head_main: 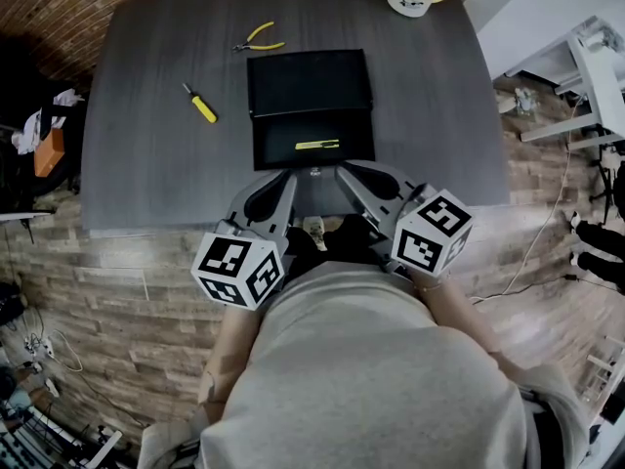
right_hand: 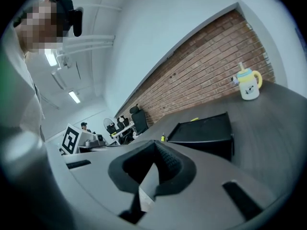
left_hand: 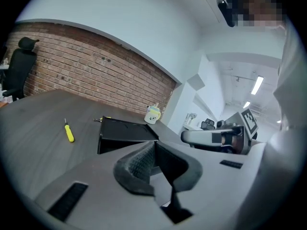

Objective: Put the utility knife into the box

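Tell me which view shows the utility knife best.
Head view: the utility knife lies plainly inside the open box. Both gripper views see the box only from the side, so the knife is hidden.

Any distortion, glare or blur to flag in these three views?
Head view: sharp, evenly lit, fisheye bows the table edges; left gripper view: dark circular vignette, ceiling lights blown out; right gripper view: same vignette, brick wall curved.

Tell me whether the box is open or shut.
Open. In the head view the box has its lid swung back, and the utility knife lies in the exposed base.
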The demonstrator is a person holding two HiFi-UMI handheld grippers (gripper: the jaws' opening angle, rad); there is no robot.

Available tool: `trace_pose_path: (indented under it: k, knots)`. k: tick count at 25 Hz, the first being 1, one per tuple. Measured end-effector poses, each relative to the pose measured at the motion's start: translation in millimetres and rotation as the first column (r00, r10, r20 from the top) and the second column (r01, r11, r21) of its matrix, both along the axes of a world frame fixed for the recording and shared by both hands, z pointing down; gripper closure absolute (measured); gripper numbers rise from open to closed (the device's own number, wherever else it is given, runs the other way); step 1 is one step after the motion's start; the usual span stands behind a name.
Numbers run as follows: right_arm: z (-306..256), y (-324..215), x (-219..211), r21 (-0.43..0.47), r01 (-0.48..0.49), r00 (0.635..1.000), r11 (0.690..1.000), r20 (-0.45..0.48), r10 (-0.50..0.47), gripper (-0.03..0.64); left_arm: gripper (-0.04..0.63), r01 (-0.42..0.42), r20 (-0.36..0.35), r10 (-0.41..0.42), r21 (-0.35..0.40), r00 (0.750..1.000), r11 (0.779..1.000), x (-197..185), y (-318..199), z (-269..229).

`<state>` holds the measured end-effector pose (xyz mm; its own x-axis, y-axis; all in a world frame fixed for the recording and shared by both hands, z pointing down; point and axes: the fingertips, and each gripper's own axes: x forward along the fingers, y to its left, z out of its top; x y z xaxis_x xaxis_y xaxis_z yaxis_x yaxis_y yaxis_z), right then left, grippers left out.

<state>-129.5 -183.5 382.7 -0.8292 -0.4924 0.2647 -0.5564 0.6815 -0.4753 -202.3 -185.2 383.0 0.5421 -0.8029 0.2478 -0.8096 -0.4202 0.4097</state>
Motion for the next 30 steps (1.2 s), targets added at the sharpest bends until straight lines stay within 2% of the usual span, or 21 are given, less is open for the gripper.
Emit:
trace_pose_path:
  k: [5, 13, 30]
  knots:
    - [0.9, -0.8, 1.0, -0.014, -0.012, 1.0, 1.0, 0.013, 0.012, 0.611, 0.566, 0.016, -0.005, -0.016, -0.001, 1.0, 1.0, -5.3, -1.1, -0.8]
    - [5.1, 1.4, -3.1, -0.023, 0.012, 1.0, 1.0, 0.007, -0.012, 0.611, 0.566, -0.014, 0.017, 0.014, 0.005, 1.0, 1.0, 1.6, 0.1, 0.5]
    - [4.4, 0.4, 0.8, -0.029, 0.003, 1.0, 1.0, 0.011, -0.003, 0.612, 0.566, -0.014, 0.012, 0.014, 0.002, 1.0, 1.0, 2.5, -1.0, -0.7]
